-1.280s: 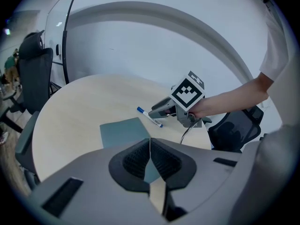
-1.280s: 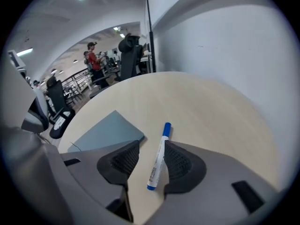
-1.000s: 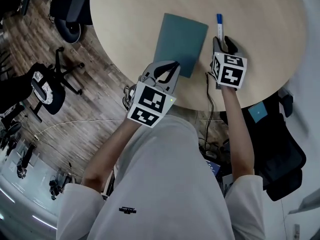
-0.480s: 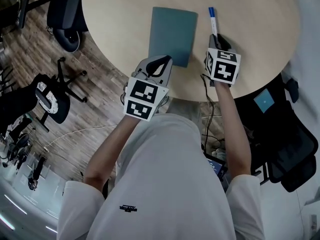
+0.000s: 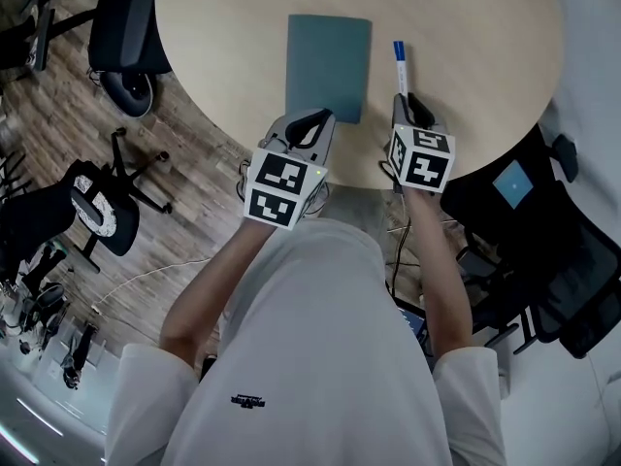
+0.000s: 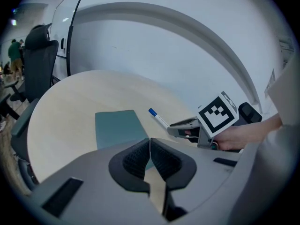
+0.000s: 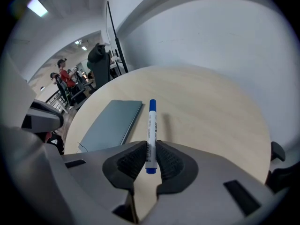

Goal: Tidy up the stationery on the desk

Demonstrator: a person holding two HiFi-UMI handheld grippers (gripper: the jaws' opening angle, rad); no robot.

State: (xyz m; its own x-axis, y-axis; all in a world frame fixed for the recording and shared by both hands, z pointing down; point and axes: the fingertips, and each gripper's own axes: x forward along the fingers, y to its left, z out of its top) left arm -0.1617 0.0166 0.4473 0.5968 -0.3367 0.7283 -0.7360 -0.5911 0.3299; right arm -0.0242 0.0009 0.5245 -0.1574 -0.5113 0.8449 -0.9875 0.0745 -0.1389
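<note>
While just closing, now clamped on near end of one blue-capped marker (image 7: 150, 125): fingers of right gripper (image 5: 411, 103). Marker pointing to far side over round worktop (image 5: 485, 37). Left of it, lying flat, one teal notebook (image 5: 328, 61). Fingers of left gripper (image 5: 312, 124) pressed together, pad to pad, at notebook's near edge. Two grippers counted. Around worktop, black office chairs (image 5: 131, 13): at least two left on wood floor, one right. Far off, several people.

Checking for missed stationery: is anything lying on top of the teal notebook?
Nothing rests on the visible cover of the teal notebook; the marker is beside it, off the cover. The left gripper hides its near corner in the head view.
</note>
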